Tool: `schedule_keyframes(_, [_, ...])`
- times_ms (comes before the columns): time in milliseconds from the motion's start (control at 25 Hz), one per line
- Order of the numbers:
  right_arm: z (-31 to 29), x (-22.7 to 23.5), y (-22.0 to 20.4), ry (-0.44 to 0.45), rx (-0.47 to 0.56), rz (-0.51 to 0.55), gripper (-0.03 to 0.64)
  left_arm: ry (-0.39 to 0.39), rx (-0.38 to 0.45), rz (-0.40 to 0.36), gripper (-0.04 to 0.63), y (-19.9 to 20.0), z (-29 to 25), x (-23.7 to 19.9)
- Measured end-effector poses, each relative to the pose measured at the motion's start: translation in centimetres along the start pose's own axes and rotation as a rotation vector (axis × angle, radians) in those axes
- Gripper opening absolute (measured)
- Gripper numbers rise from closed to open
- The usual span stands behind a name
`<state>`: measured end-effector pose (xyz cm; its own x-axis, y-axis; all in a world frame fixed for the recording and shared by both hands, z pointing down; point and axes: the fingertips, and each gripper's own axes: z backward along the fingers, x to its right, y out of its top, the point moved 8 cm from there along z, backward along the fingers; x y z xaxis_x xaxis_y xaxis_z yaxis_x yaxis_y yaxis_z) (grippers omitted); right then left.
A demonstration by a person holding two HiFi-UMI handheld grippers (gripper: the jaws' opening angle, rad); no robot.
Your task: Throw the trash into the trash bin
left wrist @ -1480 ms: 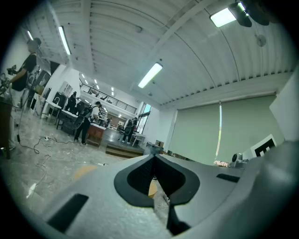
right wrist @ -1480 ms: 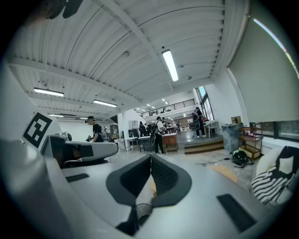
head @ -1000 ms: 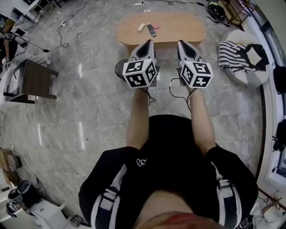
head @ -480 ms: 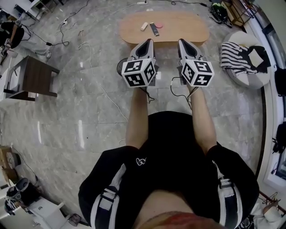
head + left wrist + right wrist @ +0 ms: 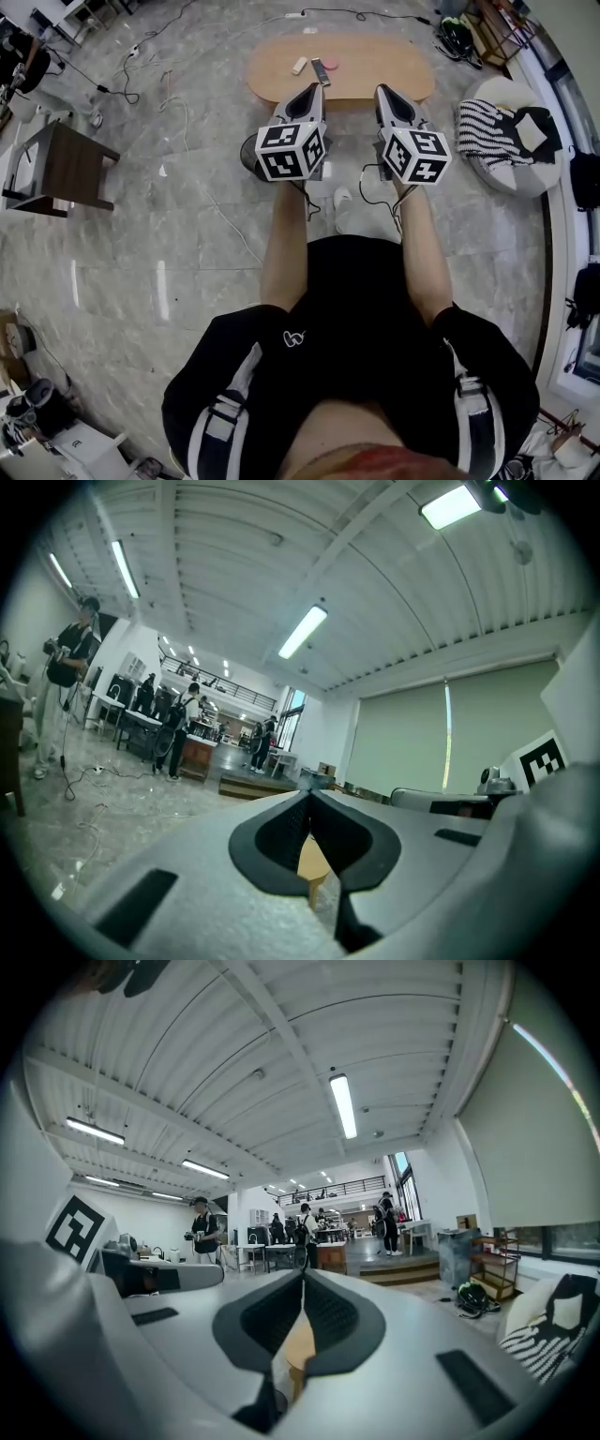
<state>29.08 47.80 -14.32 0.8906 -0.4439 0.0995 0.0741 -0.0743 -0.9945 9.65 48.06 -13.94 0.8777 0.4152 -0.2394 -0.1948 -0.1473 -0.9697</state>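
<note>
Items [image 5: 320, 67] on oval table [image 5: 394, 70], head view only.

Glossy stone-look floor [image 5: 169, 234], smooth matt wooden table [image 5: 384, 66].

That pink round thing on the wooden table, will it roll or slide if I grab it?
The pink round thing lies flat on the wooden table, so it probably won't roll. It looks small and thin, so it is likely light, and it may skid on the smooth top if nudged.
</note>
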Motion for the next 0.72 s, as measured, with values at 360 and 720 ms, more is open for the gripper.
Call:
schedule_keyframes(360, [-6.1, 2.9, 0.2, 0.012, 0.026, -0.002, 0.012, 0.018, -0.031, -0.043, 0.006, 0.5, -6.3, -3.4])
schedule_keyframes(720, [-13.8, 9.2, -0.6, 0.009, -0.005, 0.010, 0.012, 0.029, -0.040, 0.001, 0.006, -0.6, -15.9, -7.0])
